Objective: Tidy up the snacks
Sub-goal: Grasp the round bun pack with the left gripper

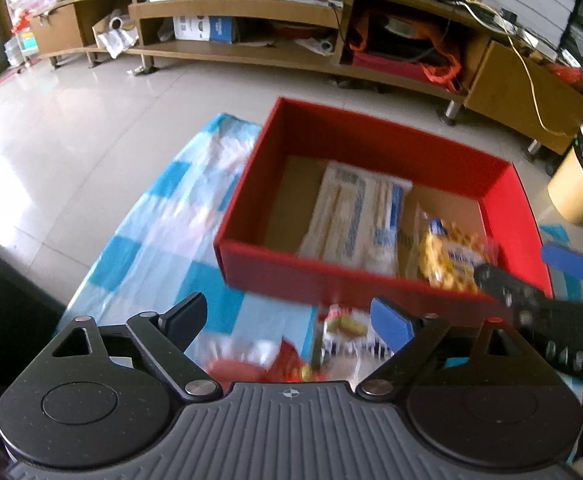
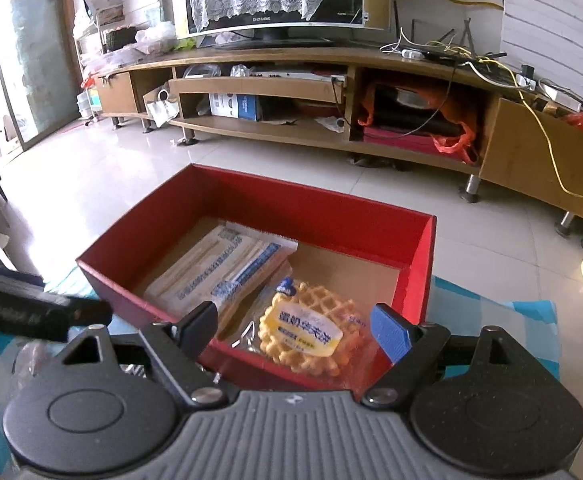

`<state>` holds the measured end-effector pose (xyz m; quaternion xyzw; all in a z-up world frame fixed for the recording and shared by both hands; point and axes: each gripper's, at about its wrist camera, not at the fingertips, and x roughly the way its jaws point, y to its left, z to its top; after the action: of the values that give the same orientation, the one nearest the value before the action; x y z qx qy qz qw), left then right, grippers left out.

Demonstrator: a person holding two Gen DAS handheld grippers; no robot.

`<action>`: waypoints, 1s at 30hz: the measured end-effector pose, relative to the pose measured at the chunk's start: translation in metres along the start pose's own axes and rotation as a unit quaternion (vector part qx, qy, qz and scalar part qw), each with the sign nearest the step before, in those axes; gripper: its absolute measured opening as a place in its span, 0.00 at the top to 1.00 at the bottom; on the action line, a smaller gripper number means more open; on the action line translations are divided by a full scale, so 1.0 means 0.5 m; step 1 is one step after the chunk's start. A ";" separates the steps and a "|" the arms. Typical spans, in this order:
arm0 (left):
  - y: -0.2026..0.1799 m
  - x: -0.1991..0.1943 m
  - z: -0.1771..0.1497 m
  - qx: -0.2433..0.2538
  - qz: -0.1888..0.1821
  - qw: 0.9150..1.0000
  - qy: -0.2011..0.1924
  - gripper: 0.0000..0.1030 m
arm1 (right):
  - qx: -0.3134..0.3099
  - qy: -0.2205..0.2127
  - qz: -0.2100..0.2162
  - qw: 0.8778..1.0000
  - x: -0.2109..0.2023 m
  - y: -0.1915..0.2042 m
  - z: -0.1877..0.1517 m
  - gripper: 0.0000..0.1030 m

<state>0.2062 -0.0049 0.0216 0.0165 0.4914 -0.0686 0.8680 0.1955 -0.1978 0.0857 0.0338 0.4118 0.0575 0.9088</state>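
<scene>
open red cardboard box (image 2: 251, 216) sits on the blue-checked cloth (image 1: 163, 248), already holding a clear-wrapped yellow waffle (image 2: 307, 332) and a white-blue biscuit packet (image 2: 219, 268). left tool (image 1: 289, 316) gapes empty over loose red-wrapped snacks (image 1: 291, 356), probably the next pick. right tool (image 2: 297, 322) hangs apart, empty, above the waffle.

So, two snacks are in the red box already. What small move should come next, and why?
Probably lower the left gripper, which is open, onto the blurred snack packets lying on the checked cloth before the red box. They are still outside it. The waffle pack is already inside.
</scene>
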 end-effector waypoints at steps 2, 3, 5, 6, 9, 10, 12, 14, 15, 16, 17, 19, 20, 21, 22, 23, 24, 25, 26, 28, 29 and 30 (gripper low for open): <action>-0.006 -0.003 -0.017 0.007 -0.004 1.000 0.006 0.10 | 0.001 0.000 -0.002 1.000 -0.007 -0.004 -0.004 0.20; -0.011 -0.005 -0.026 0.012 -0.008 1.000 0.011 0.09 | 0.002 -0.002 -0.002 1.000 -0.012 -0.006 -0.005 0.20; -0.022 -0.007 -0.042 0.023 -0.015 0.999 0.017 0.08 | 0.003 -0.004 -0.003 1.000 -0.021 -0.011 -0.009 0.20; -0.028 -0.007 -0.049 0.028 -0.016 0.999 0.019 0.08 | 0.003 -0.005 -0.004 1.000 -0.026 -0.013 -0.011 0.20; -0.049 -0.003 -0.068 0.045 -0.018 0.998 0.027 0.07 | 0.007 -0.002 -0.006 1.000 -0.036 -0.019 -0.018 0.20; -0.055 -0.001 -0.072 0.050 -0.020 0.998 0.030 0.07 | 0.010 -0.002 -0.006 1.000 -0.040 -0.023 -0.021 0.20; -0.068 0.002 -0.079 0.060 -0.022 0.997 0.035 0.07 | 0.014 -0.001 -0.007 1.000 -0.047 -0.030 -0.026 0.20; -0.081 0.007 -0.086 0.071 -0.025 0.996 0.039 0.04 | 0.017 -0.001 -0.007 1.000 -0.055 -0.035 -0.031 0.20; -0.089 0.011 -0.091 0.079 -0.025 0.996 0.042 0.04 | 0.019 -0.001 -0.007 1.000 -0.059 -0.037 -0.033 0.20; -0.096 0.016 -0.095 0.087 -0.023 0.995 0.045 0.04 | 0.020 0.000 -0.007 1.000 -0.061 -0.039 -0.035 0.20; -0.104 0.023 -0.099 0.095 -0.018 0.994 0.048 0.04 | 0.021 -0.001 -0.006 1.000 -0.064 -0.041 -0.036 0.20; -0.114 0.039 -0.106 0.106 -0.008 0.993 0.054 0.04 | 0.021 0.000 -0.007 1.000 -0.068 -0.045 -0.040 0.20; -0.116 0.046 -0.109 0.109 -0.002 0.992 0.058 0.04 | 0.021 0.001 -0.008 1.000 -0.069 -0.046 -0.042 0.20; -0.119 0.051 -0.113 0.116 0.005 0.992 0.058 0.04 | 0.021 0.002 -0.008 1.000 -0.071 -0.048 -0.044 0.20; -0.124 0.053 -0.115 0.123 0.011 0.991 0.057 0.07 | 0.020 0.002 -0.007 1.000 -0.072 -0.049 -0.046 0.20; -0.128 0.052 -0.117 0.132 0.018 0.990 0.054 0.12 | 0.020 0.003 -0.007 1.000 -0.073 -0.050 -0.047 0.20; -0.131 0.050 -0.118 0.137 0.020 0.989 0.053 0.16 | 0.020 0.002 -0.008 1.000 -0.075 -0.051 -0.047 0.20; -0.132 0.048 -0.117 0.138 0.016 0.989 0.055 0.23 | 0.019 0.002 -0.007 1.000 -0.076 -0.052 -0.047 0.20; -0.129 0.047 -0.115 0.132 0.007 0.989 0.061 0.26 | 0.020 0.002 -0.006 1.000 -0.077 -0.053 -0.047 0.20; -0.120 0.045 -0.113 0.122 0.001 0.990 0.068 0.30 | 0.022 0.003 -0.001 1.000 -0.078 -0.053 -0.047 0.20; -0.118 0.043 -0.113 0.119 0.001 0.991 0.068 0.31 | 0.022 0.005 0.001 1.000 -0.078 -0.051 -0.049 0.20; -0.115 0.039 -0.113 0.117 0.000 0.991 0.068 0.32 | 0.022 0.009 0.003 1.000 -0.078 -0.049 -0.050 0.20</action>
<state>0.1606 -0.0583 -0.0221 0.1223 0.5381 -0.1247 0.8246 0.1531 -0.2269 0.0953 0.0551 0.4208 0.0514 0.9040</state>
